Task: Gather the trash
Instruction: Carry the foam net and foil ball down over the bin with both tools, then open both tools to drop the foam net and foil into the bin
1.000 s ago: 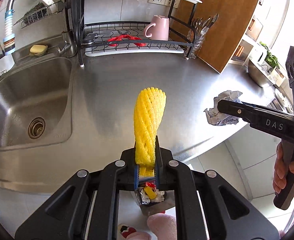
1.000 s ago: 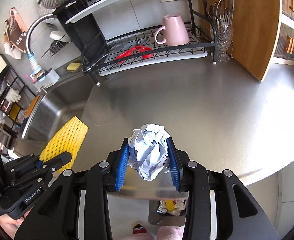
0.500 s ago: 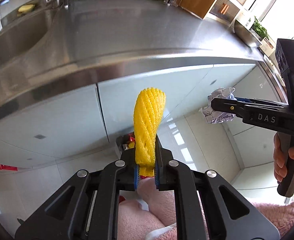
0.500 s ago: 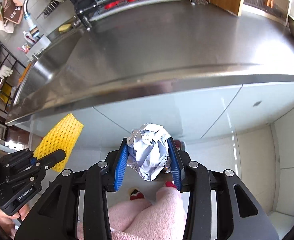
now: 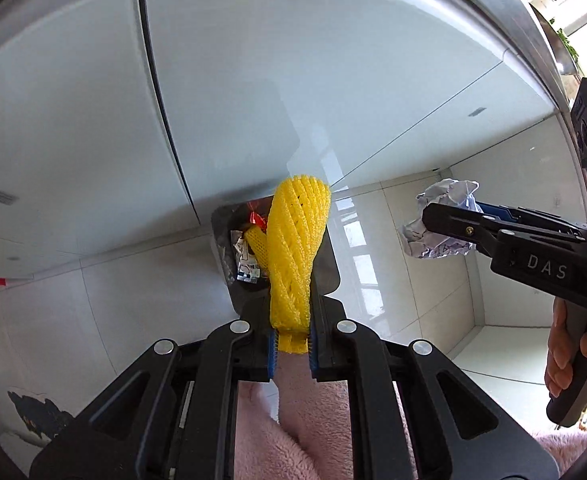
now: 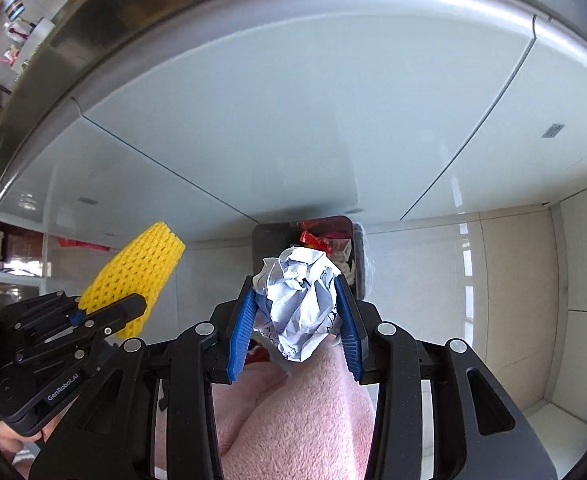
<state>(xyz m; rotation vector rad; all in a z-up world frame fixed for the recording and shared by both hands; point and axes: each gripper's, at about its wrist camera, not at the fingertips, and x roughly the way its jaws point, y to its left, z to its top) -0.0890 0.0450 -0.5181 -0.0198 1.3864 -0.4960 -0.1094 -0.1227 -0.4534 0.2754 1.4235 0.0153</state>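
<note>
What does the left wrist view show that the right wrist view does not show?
Only the left wrist view: a yellow net already inside the trash bin. Only the right wrist view: countertop clutter, top left. Both: the left gripper shut on the yellow foam net, the right gripper shut on the crumpled paper ball, the bin below.

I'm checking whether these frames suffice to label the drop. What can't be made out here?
- Trash bin: left wrist view, mostly hidden behind the yellow foam net; fill level unclear.
- Bin contents: right wrist view, covered by the crumpled paper ball.
- Countertop items: too small, squeezed at the right wrist view's top-left edge.
</note>
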